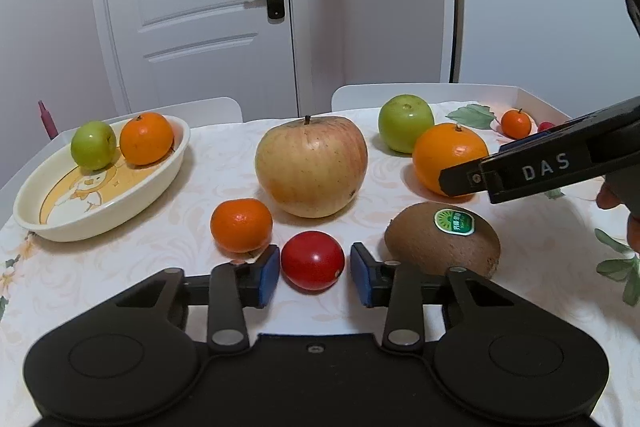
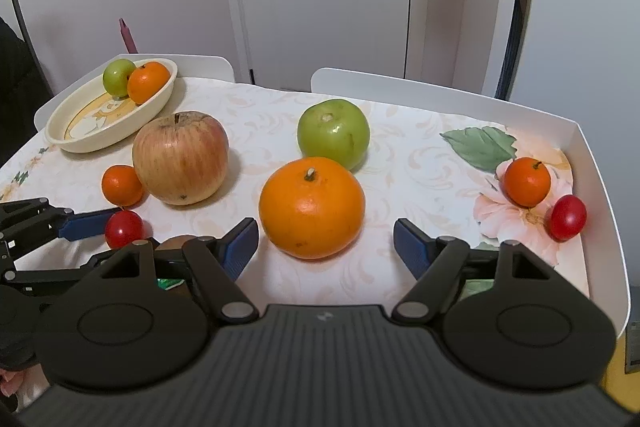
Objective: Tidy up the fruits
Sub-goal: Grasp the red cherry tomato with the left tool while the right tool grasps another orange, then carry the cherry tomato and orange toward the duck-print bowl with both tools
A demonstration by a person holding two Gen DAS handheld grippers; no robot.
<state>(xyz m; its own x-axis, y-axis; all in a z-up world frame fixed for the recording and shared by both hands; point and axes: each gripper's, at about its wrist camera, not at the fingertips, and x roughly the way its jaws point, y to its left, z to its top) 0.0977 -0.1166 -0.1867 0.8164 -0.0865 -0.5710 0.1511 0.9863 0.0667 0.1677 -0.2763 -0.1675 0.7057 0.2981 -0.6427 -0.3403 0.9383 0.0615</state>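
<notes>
Looking left to right along my left gripper: the cream dish sits far off to its left and ahead, already holding a green fruit and an orange one. A small mandarin lies just beyond the left finger, close to touching it. Between the blue pads sits the cherry tomato, resting on the tablecloth; the jaws are drawn in and pinching it, though the right pad's contact looks thin. The kiwi lies just beside the right finger.

My right gripper hangs spread wide, with the big orange on the cloth between its fingers and neither pad on it. A green apple sits just behind the orange.

My worries are these. The tomato is smooth and round, so a lopsided pinch could squirt it forward into the big apple, and too hard a squeeze could split it. Lifting carelessly, I could nudge the mandarin or the kiwi rolling. On the right, closing off-centre could push the orange into the green apple.
</notes>
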